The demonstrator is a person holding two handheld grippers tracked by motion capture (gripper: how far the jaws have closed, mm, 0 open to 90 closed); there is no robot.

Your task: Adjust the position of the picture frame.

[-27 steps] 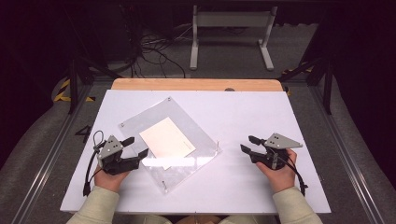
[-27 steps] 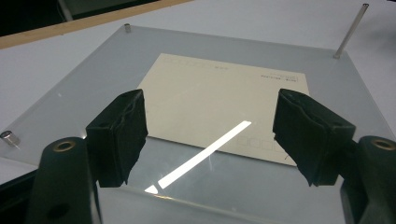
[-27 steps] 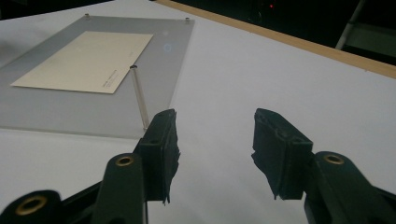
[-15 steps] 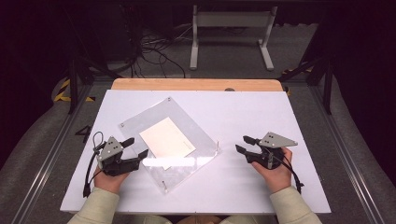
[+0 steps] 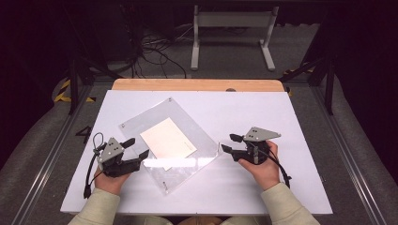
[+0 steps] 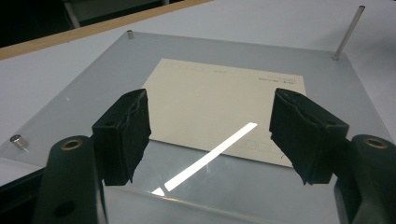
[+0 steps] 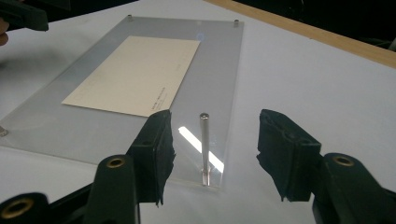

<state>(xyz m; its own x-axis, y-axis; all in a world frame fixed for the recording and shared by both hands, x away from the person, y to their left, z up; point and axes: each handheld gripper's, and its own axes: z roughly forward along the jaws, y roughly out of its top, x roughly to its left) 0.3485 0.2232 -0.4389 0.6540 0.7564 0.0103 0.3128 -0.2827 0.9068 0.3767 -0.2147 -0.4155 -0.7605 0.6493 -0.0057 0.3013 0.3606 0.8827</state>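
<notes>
My left gripper hangs open over the near left edge of the clear plate, gripping nothing. The plate lies flat on the white table, with the card under it. My right gripper is open around the upright pin at the plate's right corner, pads clear of it.

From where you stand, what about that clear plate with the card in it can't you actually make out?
- Printing on the card: left gripper view and right gripper view, too small and faint to read.
- Near corner of the clear plate: left gripper view, cut off by the bottom edge and hidden by the jaws.
- Whether the upright pin is loose or screwed in: right gripper view, its base is too small to tell.
- Card's underside: lies face down against the plate.
</notes>
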